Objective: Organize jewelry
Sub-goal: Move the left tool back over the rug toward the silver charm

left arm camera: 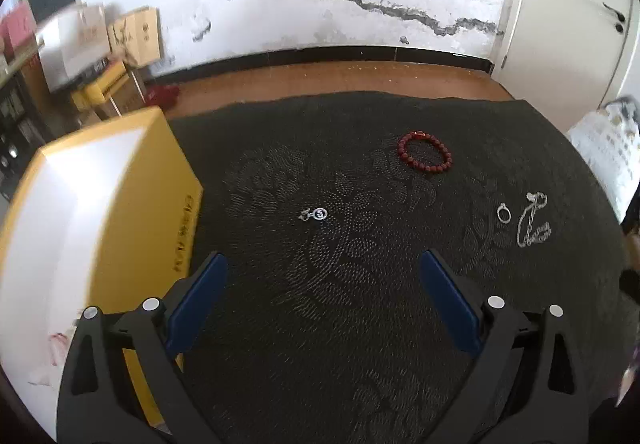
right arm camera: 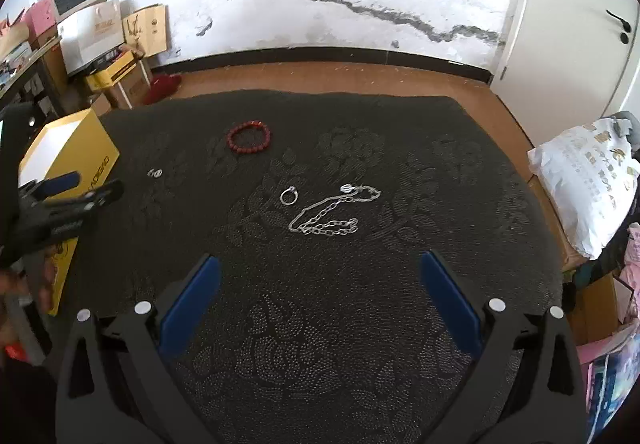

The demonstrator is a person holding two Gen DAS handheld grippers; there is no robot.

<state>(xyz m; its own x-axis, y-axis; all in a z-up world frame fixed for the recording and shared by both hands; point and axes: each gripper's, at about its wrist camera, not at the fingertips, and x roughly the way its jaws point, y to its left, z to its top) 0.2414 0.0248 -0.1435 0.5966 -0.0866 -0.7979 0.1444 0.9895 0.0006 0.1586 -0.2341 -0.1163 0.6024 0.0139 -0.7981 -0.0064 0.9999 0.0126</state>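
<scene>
On a dark patterned cloth lie a red bead bracelet, a small silver pendant, a silver ring and a silver chain. My left gripper is open and empty, a little short of the pendant. In the right wrist view the bracelet, pendant, ring and chain show too. My right gripper is open and empty, short of the chain. The left gripper shows at the left edge.
A yellow box with a white top stands on the cloth's left side and shows in the right wrist view. A white bag lies at the right. Cartons stand by the far wall. A wooden floor lies beyond the cloth.
</scene>
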